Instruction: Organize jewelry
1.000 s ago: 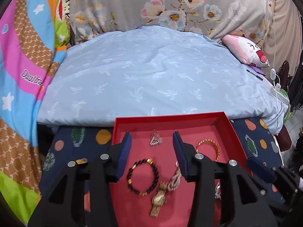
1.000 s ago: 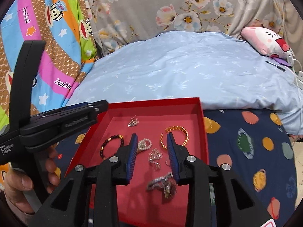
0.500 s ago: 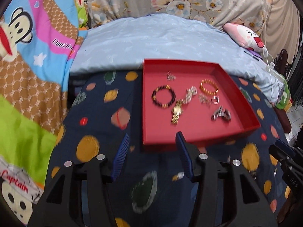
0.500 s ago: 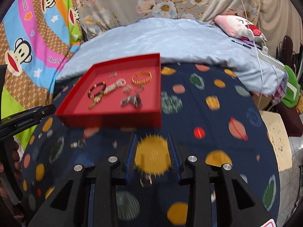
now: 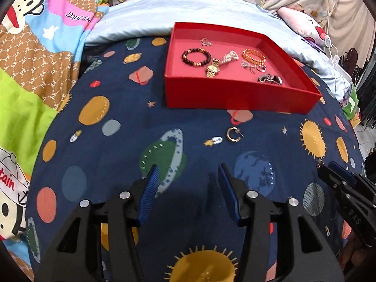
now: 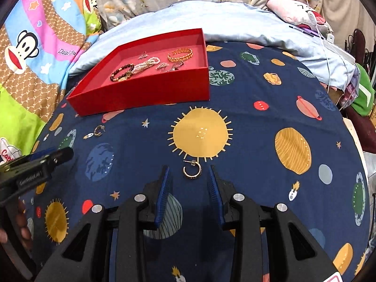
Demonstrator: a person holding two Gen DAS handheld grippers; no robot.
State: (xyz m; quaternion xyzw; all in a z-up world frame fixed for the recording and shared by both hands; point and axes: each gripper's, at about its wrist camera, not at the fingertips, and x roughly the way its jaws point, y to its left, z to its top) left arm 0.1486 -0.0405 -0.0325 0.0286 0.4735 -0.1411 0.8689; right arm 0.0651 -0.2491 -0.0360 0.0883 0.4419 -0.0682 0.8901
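A red tray (image 5: pixel 235 94) (image 6: pixel 145 96) on the space-print blanket holds a dark bead bracelet (image 5: pixel 196 57), a gold watch (image 5: pixel 212 69), a pearl piece (image 5: pixel 229 57), a gold bangle (image 5: pixel 253 56) and small silver pieces. One hoop earring (image 5: pixel 233 134) (image 6: pixel 98 130) lies in front of the tray. A second hoop earring (image 6: pixel 192 169) lies just ahead of my right gripper (image 6: pixel 189 172), level with its fingertips. Both grippers are open and empty. My left gripper (image 5: pixel 188 171) hovers over the blanket, short of the first earring.
A light blue pillow (image 5: pixel 176 11) lies behind the tray. A colourful cartoon quilt (image 5: pixel 35 47) borders the left. A pink plush (image 6: pixel 298 9) and white cables (image 6: pixel 329 40) sit at the far right. The right gripper shows at the right edge (image 5: pixel 347 188).
Both grippers have pulled back from over the tray toward me. The tray now lies farther ahead, and two hoop earrings on the blanket have come into view.
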